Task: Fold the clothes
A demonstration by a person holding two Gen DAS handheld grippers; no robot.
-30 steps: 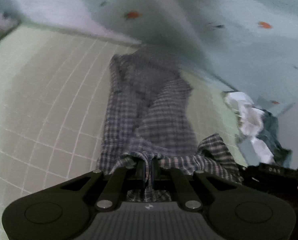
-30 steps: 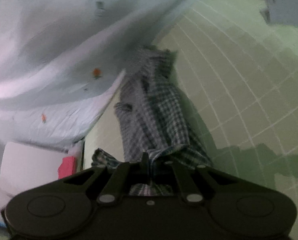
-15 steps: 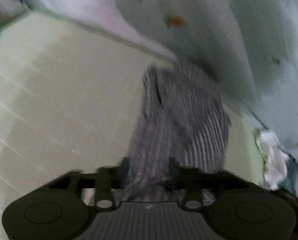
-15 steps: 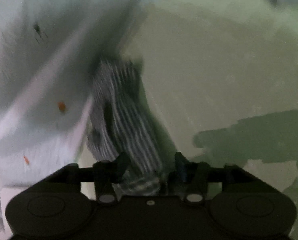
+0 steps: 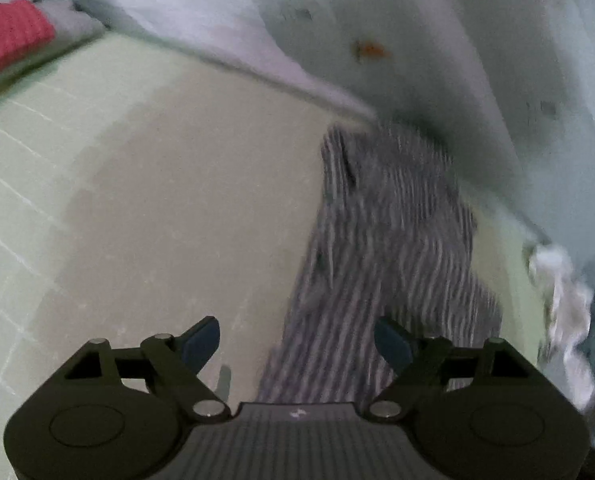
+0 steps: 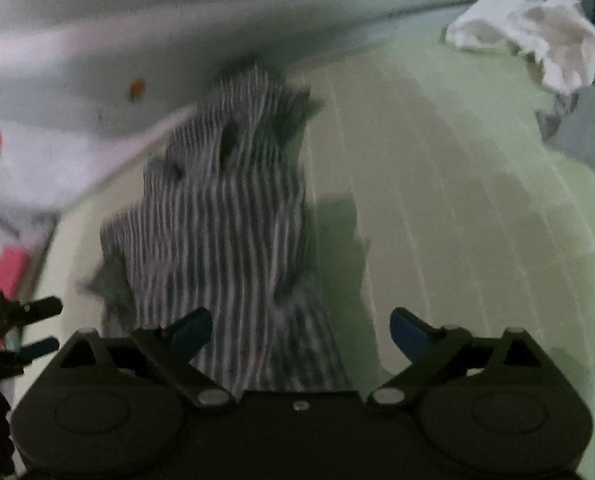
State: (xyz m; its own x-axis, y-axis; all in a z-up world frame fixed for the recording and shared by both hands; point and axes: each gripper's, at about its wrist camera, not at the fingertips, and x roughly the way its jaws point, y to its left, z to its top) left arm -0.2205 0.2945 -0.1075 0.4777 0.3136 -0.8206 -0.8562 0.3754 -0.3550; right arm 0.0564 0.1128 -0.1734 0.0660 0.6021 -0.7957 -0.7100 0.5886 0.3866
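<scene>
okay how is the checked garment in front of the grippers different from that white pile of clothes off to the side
The checked garment is dark grey with fine light lines; the white pile is pale, with dark cloth beside it. The checked garment lies stretched in a long strip between the opening, empty grippers; the white pile sits crumpled in a heap. The garment is close in front; the pile is at the far edge. Both rest on the green gridded mat.

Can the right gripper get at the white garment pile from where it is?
Probably yes: right gripper is opening, nothing pinched, and bare green mat lies between it and the white garment pile.
</scene>
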